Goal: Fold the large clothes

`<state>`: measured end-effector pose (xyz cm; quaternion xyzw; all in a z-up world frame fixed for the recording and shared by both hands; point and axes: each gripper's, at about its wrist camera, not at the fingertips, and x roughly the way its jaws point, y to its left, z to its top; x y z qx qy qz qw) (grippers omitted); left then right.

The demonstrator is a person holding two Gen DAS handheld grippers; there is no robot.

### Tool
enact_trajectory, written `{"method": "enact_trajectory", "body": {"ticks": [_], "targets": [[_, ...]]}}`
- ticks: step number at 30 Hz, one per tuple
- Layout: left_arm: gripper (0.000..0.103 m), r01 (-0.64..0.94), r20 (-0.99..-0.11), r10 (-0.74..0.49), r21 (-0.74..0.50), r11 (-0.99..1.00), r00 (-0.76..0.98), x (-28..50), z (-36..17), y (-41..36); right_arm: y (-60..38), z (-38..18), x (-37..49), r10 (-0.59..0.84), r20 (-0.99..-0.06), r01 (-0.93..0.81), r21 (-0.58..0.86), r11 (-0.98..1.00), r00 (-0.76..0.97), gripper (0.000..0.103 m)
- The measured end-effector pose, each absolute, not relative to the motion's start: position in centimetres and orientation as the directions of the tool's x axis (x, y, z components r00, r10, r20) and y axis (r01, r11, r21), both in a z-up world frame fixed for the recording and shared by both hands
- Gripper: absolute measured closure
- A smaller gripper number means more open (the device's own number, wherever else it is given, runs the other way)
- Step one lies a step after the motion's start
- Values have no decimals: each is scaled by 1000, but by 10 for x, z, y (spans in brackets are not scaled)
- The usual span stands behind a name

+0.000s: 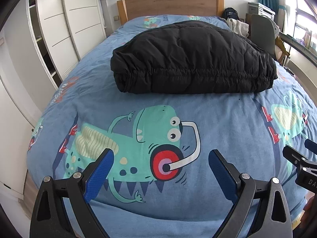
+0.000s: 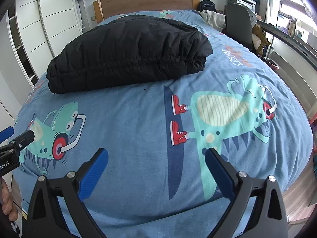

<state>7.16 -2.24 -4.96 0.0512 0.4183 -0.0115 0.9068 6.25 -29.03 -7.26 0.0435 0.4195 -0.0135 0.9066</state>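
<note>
Both claws, left claw (image 1: pixel 160 154) and right claw (image 2: pixel 156 153), gape wide, empty.

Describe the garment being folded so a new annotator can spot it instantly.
Start from the bed, covered in a blue sheet printed with green cartoon monsters, a wooden headboard at its far end. In the middle lies the black puffer jacket, folded into a thick bundle. It is the only black, quilted, plain item on the sheet; the pale clothes sit heaped at the far right corner.
</note>
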Motion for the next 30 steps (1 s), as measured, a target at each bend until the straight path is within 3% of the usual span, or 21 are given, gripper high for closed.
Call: {"method": "enact_trajectory", "body": {"ticks": [30], "targets": [[8, 72, -780, -6, 50, 996, 626, 78, -56, -19, -294, -77, 69, 2, -773, 67, 58, 996, 634, 4]]}}
